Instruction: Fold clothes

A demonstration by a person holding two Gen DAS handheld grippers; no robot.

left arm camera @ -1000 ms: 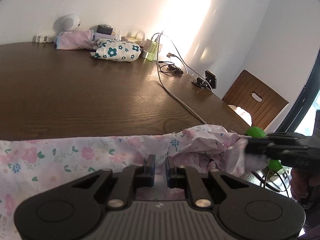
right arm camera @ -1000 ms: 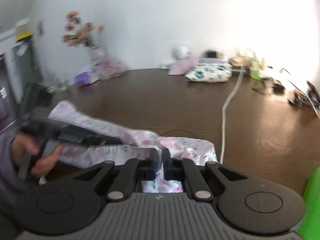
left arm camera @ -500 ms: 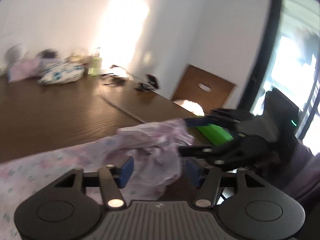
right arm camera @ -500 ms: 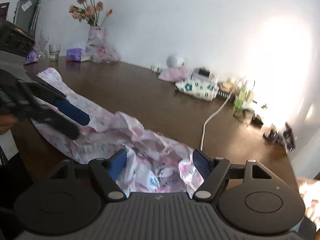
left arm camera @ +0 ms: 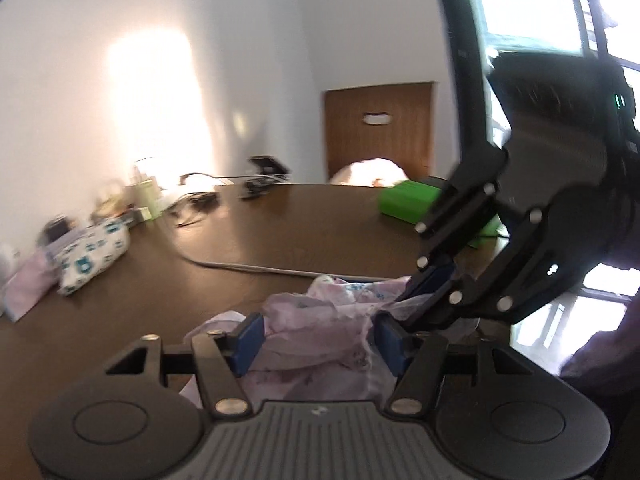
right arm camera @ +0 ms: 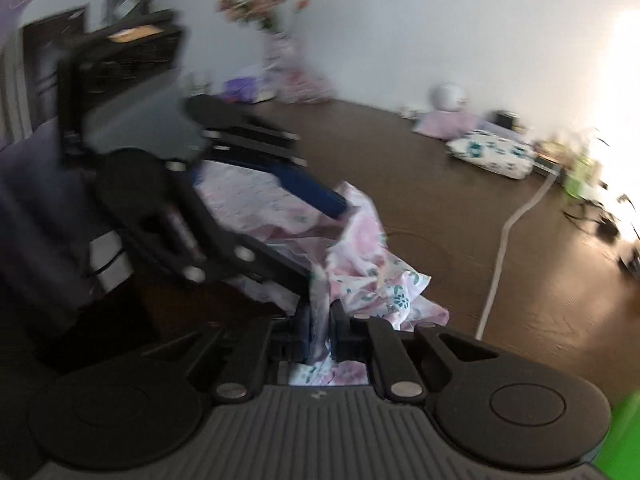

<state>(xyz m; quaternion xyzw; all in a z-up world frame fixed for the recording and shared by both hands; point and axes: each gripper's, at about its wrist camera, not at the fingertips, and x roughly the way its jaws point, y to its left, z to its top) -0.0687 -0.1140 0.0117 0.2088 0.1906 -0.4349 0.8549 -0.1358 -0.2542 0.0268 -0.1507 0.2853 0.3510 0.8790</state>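
A pink floral garment lies bunched near the front edge of the dark wooden table. My left gripper stands open, and the crumpled fabric sits loosely between its blue pads. My right gripper is closing its jaws, and its pads pinch a fold of the garment. The left wrist view shows the right gripper coming in from the right, clamped on the cloth's far edge. In the right wrist view the left gripper reaches in from the left with its fingers spread over the fabric.
A white cable runs across the table. Folded patterned bundles and small clutter sit along the wall. A green box lies at the right edge, with a wooden chair behind it. A flower vase stands at the far corner.
My left gripper let go of the cloth, opened, rolled and swung toward the right gripper. My right gripper opened wide half a second ago and has shut on the garment again.
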